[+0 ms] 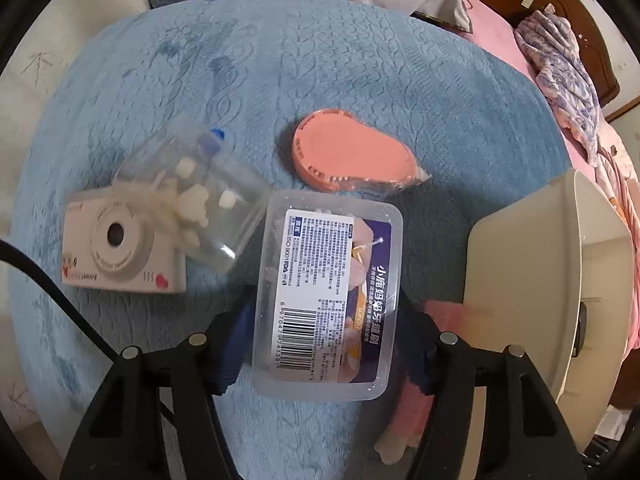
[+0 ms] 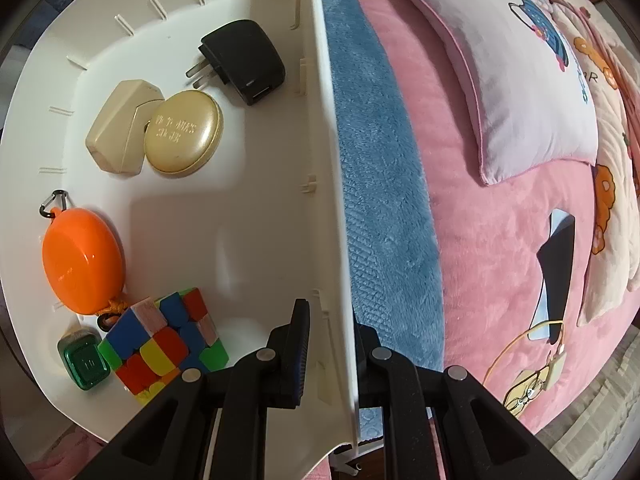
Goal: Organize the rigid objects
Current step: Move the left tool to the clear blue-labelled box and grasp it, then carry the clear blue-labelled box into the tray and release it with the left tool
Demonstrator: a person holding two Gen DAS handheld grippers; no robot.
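In the left wrist view my left gripper (image 1: pixel 324 344) is shut on a clear plastic box with a purple label (image 1: pixel 326 292), held over a blue mat (image 1: pixel 360 80). On the mat lie a toy camera (image 1: pixel 120 248), a clear bag of small white pieces (image 1: pixel 196 196) and a salmon-pink case (image 1: pixel 352 152). In the right wrist view my right gripper (image 2: pixel 332 344) is shut on the side wall of a white bin (image 2: pixel 334 184). The bin holds a black charger (image 2: pixel 244 60), a beige case (image 2: pixel 120 132), a gold round case (image 2: pixel 184 132), an orange case (image 2: pixel 82 260), a puzzle cube (image 2: pixel 164 336) and a green box (image 2: pixel 84 360).
The white bin (image 1: pixel 548 280) stands at the right edge of the mat in the left wrist view. A pink bedspread (image 2: pixel 500 240), pillows (image 2: pixel 512 80) and a dark flat item (image 2: pixel 554 272) lie right of the bin. A black cable (image 1: pixel 48 292) crosses the left side.
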